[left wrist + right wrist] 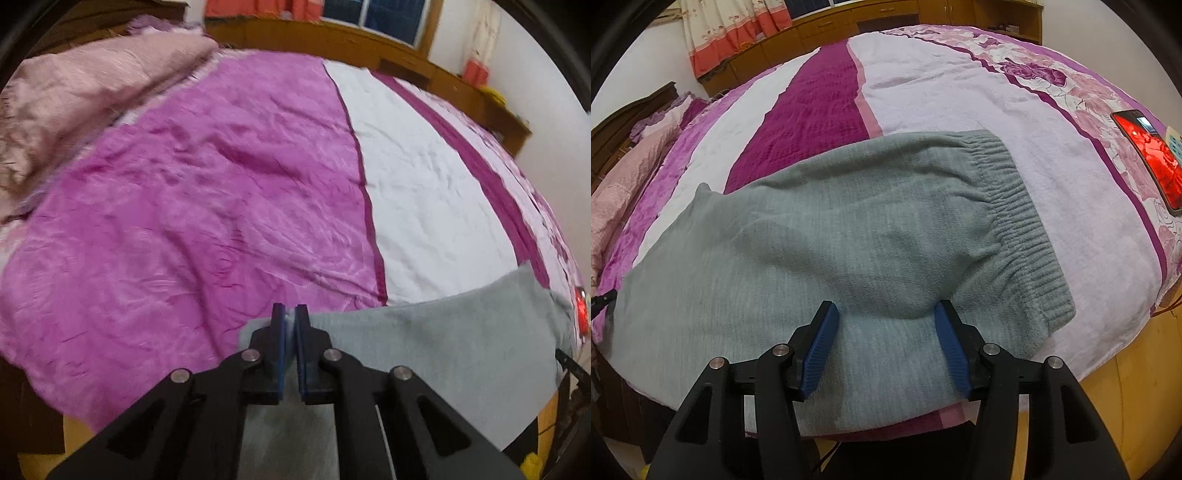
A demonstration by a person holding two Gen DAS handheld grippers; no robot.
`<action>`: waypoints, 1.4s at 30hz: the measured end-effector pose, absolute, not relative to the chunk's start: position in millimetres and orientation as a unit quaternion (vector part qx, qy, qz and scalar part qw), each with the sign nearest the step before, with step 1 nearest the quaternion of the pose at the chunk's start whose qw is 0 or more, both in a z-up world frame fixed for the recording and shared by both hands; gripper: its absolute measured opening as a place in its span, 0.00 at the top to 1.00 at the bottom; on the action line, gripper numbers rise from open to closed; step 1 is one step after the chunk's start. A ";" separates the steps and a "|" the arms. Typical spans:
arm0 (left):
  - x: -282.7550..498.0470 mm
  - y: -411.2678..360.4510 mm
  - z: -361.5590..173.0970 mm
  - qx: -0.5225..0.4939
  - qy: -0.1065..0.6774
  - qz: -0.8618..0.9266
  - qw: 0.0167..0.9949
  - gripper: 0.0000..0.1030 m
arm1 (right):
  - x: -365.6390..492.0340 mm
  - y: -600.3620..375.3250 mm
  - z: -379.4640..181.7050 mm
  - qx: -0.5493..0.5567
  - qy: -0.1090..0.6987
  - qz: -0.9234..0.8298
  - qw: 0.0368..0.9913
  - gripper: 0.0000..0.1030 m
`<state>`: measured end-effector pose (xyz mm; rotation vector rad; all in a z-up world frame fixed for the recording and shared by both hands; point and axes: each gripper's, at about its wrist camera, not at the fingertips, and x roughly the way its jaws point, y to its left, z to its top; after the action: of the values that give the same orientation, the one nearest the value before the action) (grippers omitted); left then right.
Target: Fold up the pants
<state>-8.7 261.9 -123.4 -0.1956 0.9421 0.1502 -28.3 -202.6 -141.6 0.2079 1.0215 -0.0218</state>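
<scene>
Grey fleece pants (857, 236) lie flat on the bed, their ribbed elastic waistband (1023, 221) to the right. In the left wrist view the pants (436, 354) run from the bottom centre to the right. My left gripper (290, 314) is shut on the edge of the grey pants at their leg end. My right gripper (884, 314) is open, its blue pads (822, 347) spread just above the near part of the pants close to the waistband, holding nothing.
The bed has a pink, magenta and white striped cover (207, 206). A pink pillow (74, 110) lies at the far left. A phone with a red screen (1152, 155) lies on the bed's right side. Wooden floor (1126, 376) borders the near bed edge.
</scene>
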 end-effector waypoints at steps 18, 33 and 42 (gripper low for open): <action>-31.4 273.8 -108.1 -0.114 0.424 0.121 0.890 0.89 | -41.7 -206.6 -131.6 0.141 0.459 -0.003 0.877 0.52; -61.6 209.5 -146.5 -0.082 0.487 0.079 0.866 0.80 | 51.1 -229.6 -125.8 0.136 0.488 -0.046 0.861 0.70; -68.8 214.3 -147.0 -0.079 0.487 0.095 0.865 0.79 | 48.3 -253.6 -123.5 0.210 0.462 0.012 0.862 0.70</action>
<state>-68.8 214.3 -147.0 -0.1652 1.0196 0.1984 48.3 -253.6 -123.5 0.4404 0.9690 0.0261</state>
